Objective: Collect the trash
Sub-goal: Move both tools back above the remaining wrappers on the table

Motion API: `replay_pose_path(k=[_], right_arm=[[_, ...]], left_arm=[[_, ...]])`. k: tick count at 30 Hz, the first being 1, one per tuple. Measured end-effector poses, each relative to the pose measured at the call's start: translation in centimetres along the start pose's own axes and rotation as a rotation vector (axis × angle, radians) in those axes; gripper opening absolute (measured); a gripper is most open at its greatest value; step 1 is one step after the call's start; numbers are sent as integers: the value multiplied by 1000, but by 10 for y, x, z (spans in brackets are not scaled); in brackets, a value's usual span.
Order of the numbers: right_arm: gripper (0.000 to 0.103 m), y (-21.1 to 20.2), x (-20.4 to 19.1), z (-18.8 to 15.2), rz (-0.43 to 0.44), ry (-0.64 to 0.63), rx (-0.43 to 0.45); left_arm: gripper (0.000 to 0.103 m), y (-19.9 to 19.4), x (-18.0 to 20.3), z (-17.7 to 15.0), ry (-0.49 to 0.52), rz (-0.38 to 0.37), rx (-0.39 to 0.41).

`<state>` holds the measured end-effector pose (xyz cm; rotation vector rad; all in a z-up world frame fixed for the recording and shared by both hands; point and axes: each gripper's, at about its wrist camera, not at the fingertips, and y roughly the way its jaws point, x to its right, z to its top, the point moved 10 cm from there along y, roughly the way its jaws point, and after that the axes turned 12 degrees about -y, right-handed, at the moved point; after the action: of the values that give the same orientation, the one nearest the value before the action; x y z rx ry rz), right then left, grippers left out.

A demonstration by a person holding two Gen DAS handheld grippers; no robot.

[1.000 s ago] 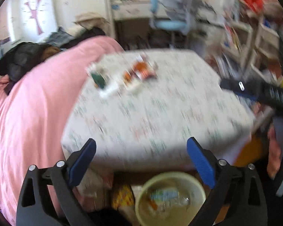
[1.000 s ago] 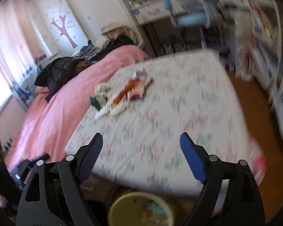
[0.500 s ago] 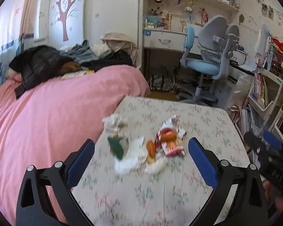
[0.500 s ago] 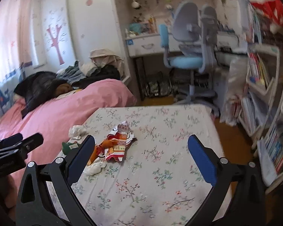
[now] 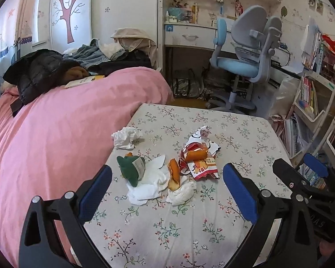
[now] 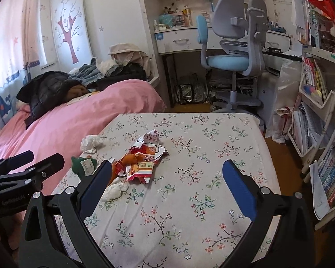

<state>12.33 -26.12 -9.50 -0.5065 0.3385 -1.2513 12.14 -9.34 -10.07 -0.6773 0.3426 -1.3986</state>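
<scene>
A heap of trash lies on the floral-cloth table: a torn red-and-white snack wrapper, an orange peel, a green crumpled packet, flat white tissues and a tissue ball. My left gripper hangs open just short of the heap, nothing between its fingers. In the right wrist view the wrapper, green packet and a tissue wad sit to the left of my open, empty right gripper. The floral cloth fills that view below it.
A pink bed butts against the table's left side, with dark clothes piled at its far end. A blue-grey desk chair and a desk stand beyond the table. Book racks line the right side.
Both views swung up from a yellow bin under the table's near edge to the tabletop. Both grippers came forward over the cloth, towards the heap. The right jaws spread a little wider.
</scene>
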Motion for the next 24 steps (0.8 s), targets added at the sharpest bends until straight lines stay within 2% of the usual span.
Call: replay_pose_path(k=[24], right_arm=[[96, 9, -2, 5, -12, -17, 2]], left_arm=[[95, 6, -2, 7, -12, 27, 15]])
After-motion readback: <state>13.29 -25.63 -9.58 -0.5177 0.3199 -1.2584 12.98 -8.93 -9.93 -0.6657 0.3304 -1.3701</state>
